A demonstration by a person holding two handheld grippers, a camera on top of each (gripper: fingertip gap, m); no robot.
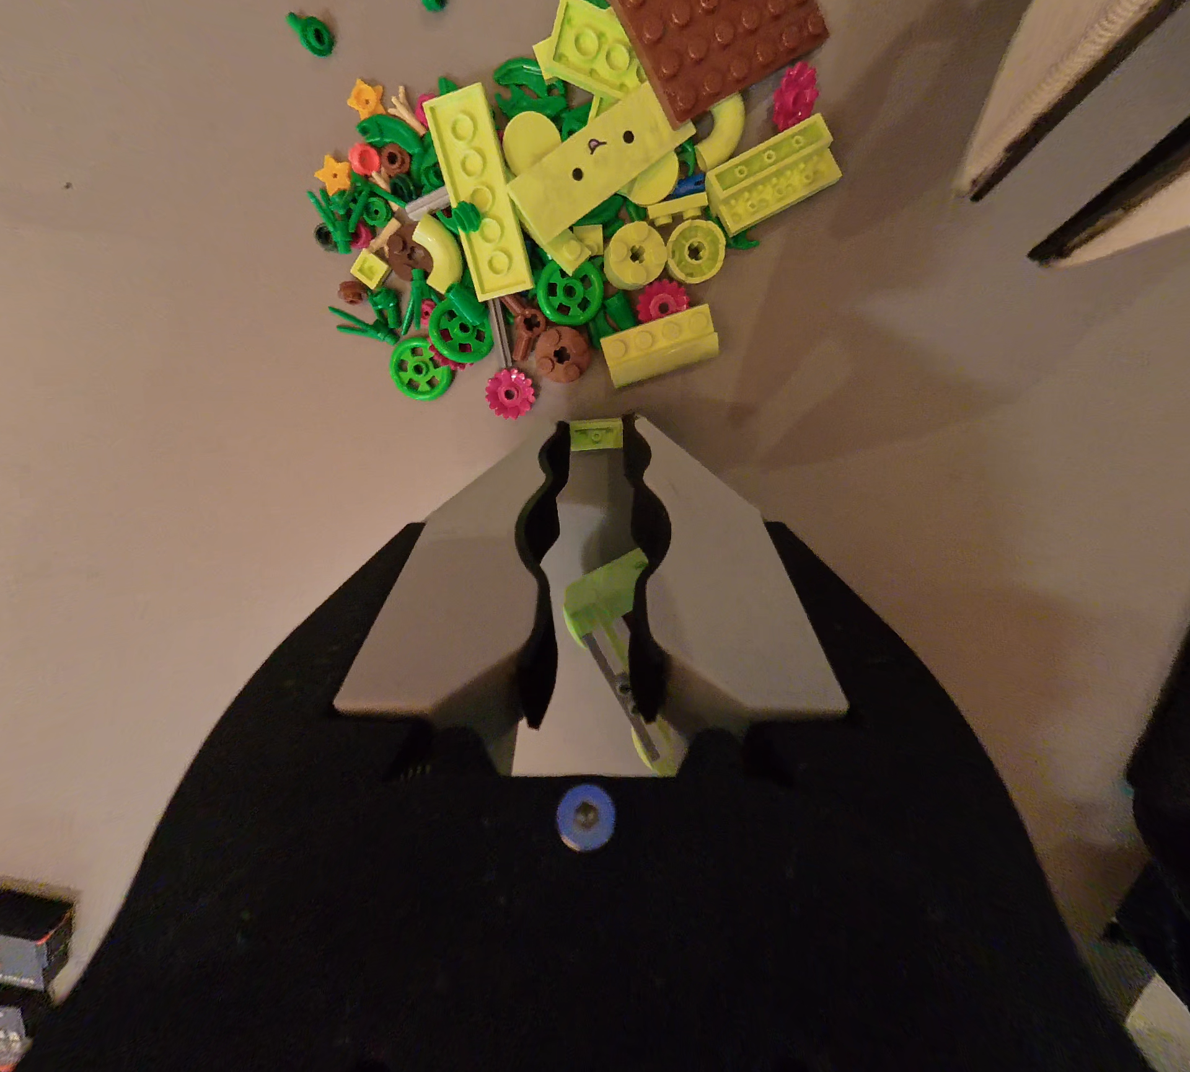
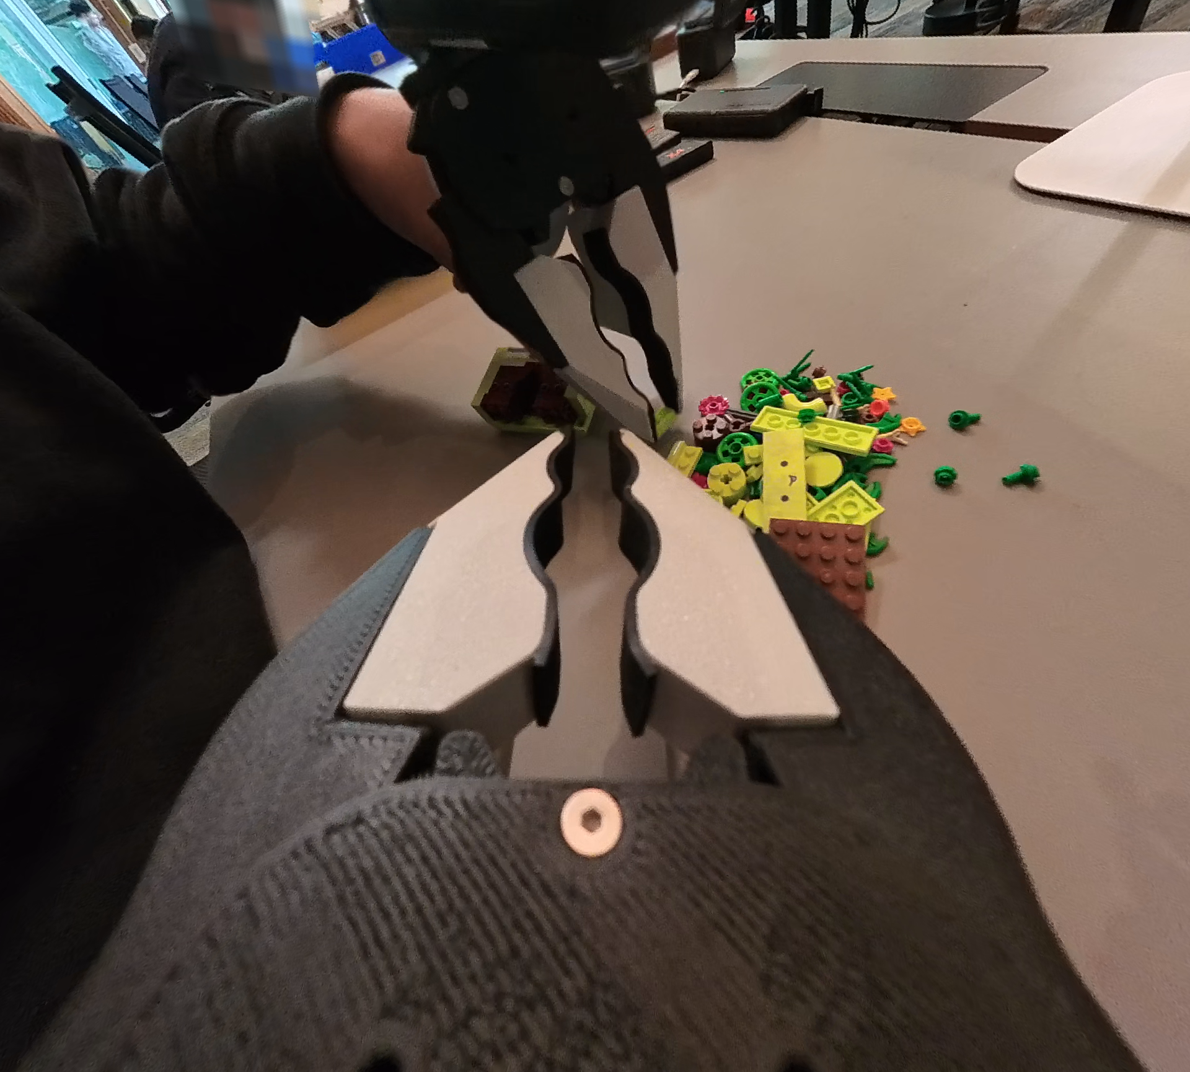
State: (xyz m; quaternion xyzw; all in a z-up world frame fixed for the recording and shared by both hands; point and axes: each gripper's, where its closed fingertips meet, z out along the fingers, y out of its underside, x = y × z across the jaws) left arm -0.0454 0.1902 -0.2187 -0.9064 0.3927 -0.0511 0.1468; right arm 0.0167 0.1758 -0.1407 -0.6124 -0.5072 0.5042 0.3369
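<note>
**Left fingers pinch a small lime brick at the edge of the pile; right fingers wait empty**

The left gripper [image 1: 595, 434] has its fingers closed on a small lime-green plastic brick piece [image 1: 596, 434], held right at the tips. In the right wrist view the same gripper [image 2: 663, 419] comes down steeply, its tips at the near edge of the heap of loose plastic bricks [image 1: 554, 216] on the beige counter [image 1: 161, 461].

Just ahead of the left fingers lie a magenta gear-shaped flower piece [image 1: 509, 392] and a long lime-green curved-top brick [image 1: 660, 344]; farther ahead sit a lime tile with a printed face [image 1: 595, 165] and a brown studded plate [image 1: 718, 7].

The right gripper [image 2: 591, 439] has its fingers slightly apart with nothing between them. It hovers just short of the left gripper's tips. Beyond them to the left stands a lime-walled hexagonal build with dark brown bricks inside [image 2: 531, 394].

The held piece looks light, rigid and glossy, so it probably slips or pivots easily. A pinch across its flat parallel sides seems safest. The tip-only hold leaves little margin.
</note>
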